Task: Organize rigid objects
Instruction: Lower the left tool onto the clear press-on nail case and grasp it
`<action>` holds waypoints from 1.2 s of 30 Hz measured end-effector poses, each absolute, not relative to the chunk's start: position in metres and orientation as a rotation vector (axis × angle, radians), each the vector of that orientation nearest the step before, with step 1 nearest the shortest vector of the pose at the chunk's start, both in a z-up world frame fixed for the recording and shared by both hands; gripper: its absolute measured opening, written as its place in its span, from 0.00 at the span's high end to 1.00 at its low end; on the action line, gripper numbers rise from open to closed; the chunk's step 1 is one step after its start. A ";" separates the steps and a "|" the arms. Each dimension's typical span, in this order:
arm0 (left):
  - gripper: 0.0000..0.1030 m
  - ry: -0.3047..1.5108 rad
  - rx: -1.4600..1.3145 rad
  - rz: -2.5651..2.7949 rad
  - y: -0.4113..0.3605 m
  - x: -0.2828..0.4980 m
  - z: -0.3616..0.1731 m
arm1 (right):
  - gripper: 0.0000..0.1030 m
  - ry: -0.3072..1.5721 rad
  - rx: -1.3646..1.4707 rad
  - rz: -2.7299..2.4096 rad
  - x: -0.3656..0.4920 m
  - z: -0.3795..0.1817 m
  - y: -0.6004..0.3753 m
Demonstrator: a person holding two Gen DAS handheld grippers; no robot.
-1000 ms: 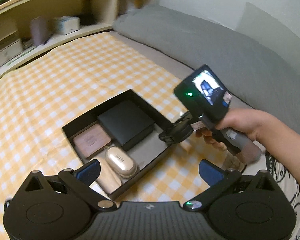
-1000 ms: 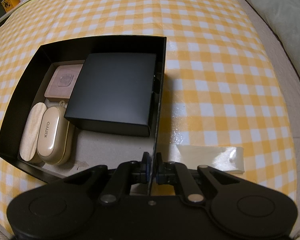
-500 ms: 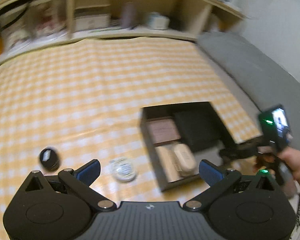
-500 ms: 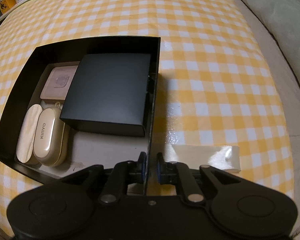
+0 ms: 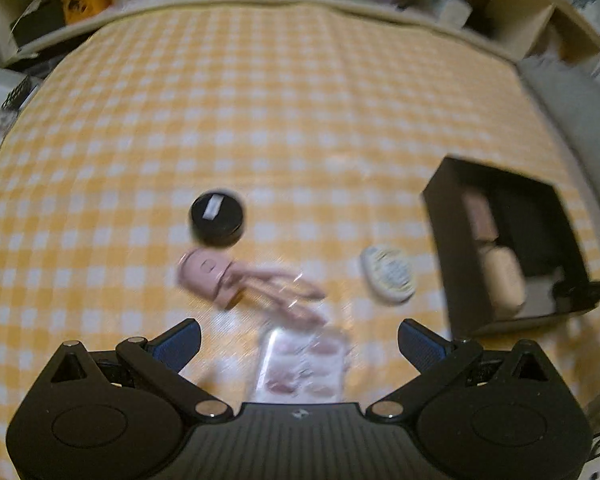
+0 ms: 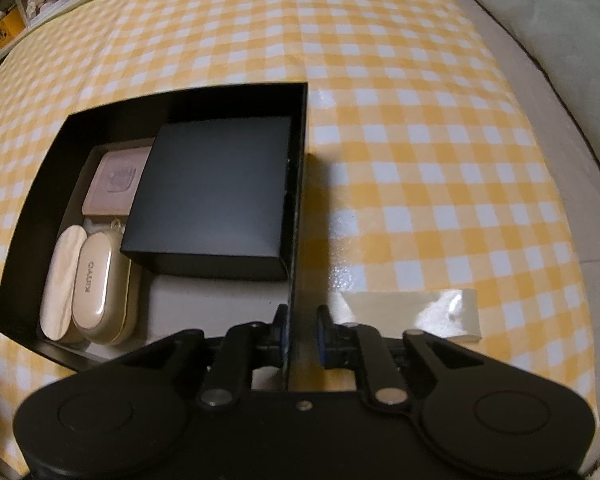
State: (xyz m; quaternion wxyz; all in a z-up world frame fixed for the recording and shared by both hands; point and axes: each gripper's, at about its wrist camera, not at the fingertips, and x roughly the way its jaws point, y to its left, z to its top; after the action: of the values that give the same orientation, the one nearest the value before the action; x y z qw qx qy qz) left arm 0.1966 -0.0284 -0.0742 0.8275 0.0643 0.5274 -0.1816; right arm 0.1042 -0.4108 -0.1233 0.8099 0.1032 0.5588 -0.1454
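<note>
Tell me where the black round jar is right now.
In the left wrist view, the black round jar sits on the checked cloth left of centre, just behind the pink tool and well left of the black tray.

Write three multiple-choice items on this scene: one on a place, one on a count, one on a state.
1. Where does the round black jar lie?
A. on the checked cloth, outside the black tray
B. inside that tray
C. on a grey pillow

2. How many things lie in the black tray?
A. two
B. four
C. six

3. How does the left gripper stand?
A. shut on the jar
B. shut, holding nothing
C. open, holding nothing

Answers:
1 A: the left wrist view shows the jar on the cloth, well to the left of the tray.
2 B: the right wrist view shows a black box, a pink case, a pale oval piece and a KINYO case.
3 C: its blue-tipped fingers are spread wide, with only cloth and loose items beyond them.
</note>
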 end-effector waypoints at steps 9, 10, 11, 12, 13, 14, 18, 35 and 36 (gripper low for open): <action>0.00 1.271 0.172 -0.307 -0.020 0.206 -0.113 | 0.94 1.150 0.234 -0.292 0.097 -0.089 -0.418; 0.00 1.285 0.173 -0.301 -0.021 0.207 -0.117 | 0.94 1.152 0.224 -0.293 0.098 -0.088 -0.418; 0.00 1.292 0.176 -0.297 -0.021 0.208 -0.120 | 0.94 1.153 0.216 -0.294 0.098 -0.086 -0.417; 0.00 1.300 0.180 -0.295 -0.023 0.208 -0.123 | 0.94 1.154 0.212 -0.295 0.099 -0.084 -0.416; 0.00 1.306 0.181 -0.294 -0.025 0.208 -0.125 | 0.94 1.154 0.210 -0.296 0.099 -0.083 -0.410; 0.00 1.313 0.176 -0.293 -0.026 0.208 -0.128 | 0.94 1.154 0.211 -0.296 0.099 -0.083 -0.409; 0.01 1.359 0.134 -0.298 -0.030 0.205 -0.141 | 0.94 1.155 0.207 -0.297 0.099 -0.083 -0.407; 0.25 1.306 0.214 -0.310 -0.049 0.190 -0.141 | 0.94 1.167 0.175 -0.298 0.095 -0.094 -0.387; 0.25 1.315 0.193 -0.317 -0.050 0.187 -0.139 | 0.94 1.167 0.176 -0.297 0.095 -0.094 -0.387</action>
State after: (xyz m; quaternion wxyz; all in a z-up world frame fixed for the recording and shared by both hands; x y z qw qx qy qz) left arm 0.1874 -0.0497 -0.1392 0.7755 0.0892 0.6076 -0.1463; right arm 0.0948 -0.3869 -0.0943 0.8206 0.0827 0.5480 -0.1397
